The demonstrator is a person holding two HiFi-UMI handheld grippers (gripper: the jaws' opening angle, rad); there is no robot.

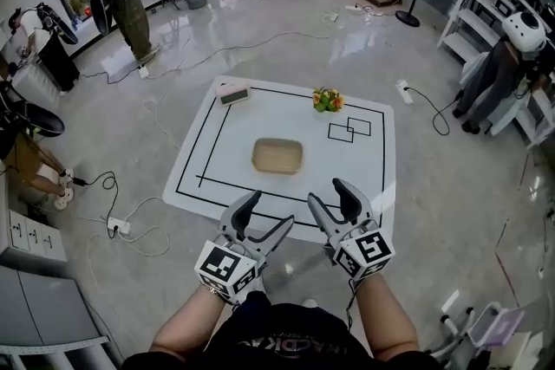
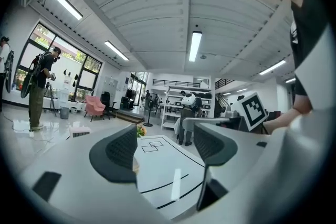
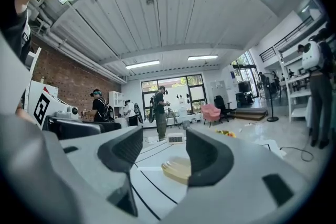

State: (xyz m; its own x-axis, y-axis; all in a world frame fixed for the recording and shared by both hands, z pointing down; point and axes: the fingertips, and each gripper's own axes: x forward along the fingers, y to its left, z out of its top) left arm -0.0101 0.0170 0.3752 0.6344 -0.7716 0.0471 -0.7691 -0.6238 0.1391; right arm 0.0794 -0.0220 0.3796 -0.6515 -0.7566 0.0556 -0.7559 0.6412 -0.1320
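1. At the near edge of the mat (image 1: 364, 169), I've got both grippers hovering, touching nothing.
2. Left gripper (image 1: 269, 214): jaws wide apart, nothing between them.
3. Right gripper (image 1: 330, 196): jaws wide apart too, empty, with the tray (image 1: 277, 156) showing through the gap.
4. The tray sits mid-mat, well apart from both grippers. Flowers (image 1: 328, 100) and a small box (image 1: 232, 92) are at the far edge.
5. My read: this is a hover before any reach. Getting to the tray calls for a push forward and down, jaws open.

Left gripper (image 1: 269, 212), right gripper (image 1: 329, 195) above near edge of mat (image 1: 347, 160), jaws apart; tan tray (image 1: 277, 156), perhaps woven, mid-mat.
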